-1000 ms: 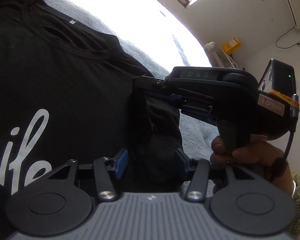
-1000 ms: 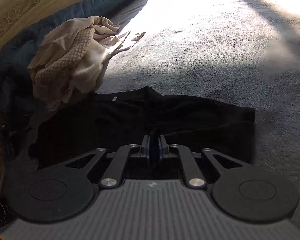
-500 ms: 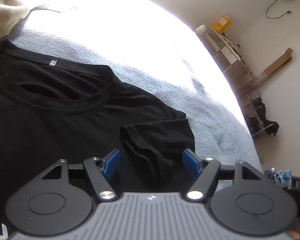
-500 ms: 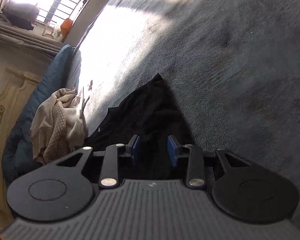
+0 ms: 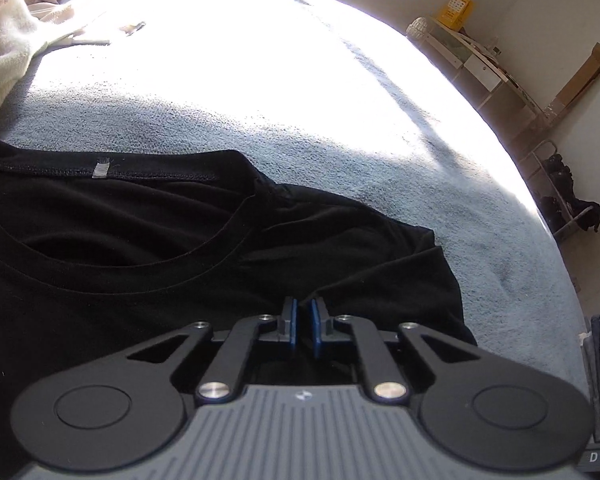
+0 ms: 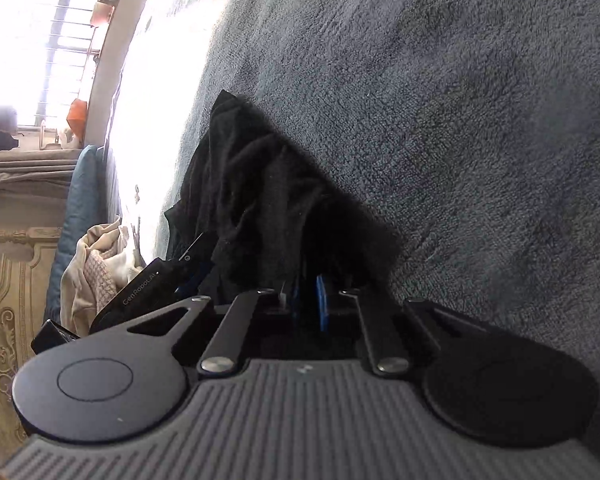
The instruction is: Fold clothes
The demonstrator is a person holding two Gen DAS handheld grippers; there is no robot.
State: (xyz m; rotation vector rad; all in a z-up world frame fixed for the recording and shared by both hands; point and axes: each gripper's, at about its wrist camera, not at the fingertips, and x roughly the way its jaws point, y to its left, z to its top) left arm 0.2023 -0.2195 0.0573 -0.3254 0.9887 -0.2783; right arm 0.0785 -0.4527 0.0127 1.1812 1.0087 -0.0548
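Surface: a grey-blue plush blanket (image 5: 380,152) covers the bed, its far part washed out by strong sunlight. Beyond the blanket's far edge stand a low white shelf unit (image 5: 480,68) with a yellow box (image 5: 456,8) on it, against a pale wall. At the blanket's head end lie a heap of cream and pink-check garments (image 5: 4,32), a blue cushion (image 6: 76,216) and a carved cream headboard (image 6: 8,292); a barred window (image 6: 48,24) is above.

Task item: a black cotton crew-neck T-shirt (image 5: 120,248) lies on the shaded near part of the blanket, collar and grey neck label facing the heap, sleeve area creased.

Left gripper (image 5: 303,320): blue pads pressed together on the shirt cloth near the shoulder seam.

Right gripper (image 6: 306,300): jaws pinched shut on a bunched, raised fold of the same shirt, which stands up off the blanket.
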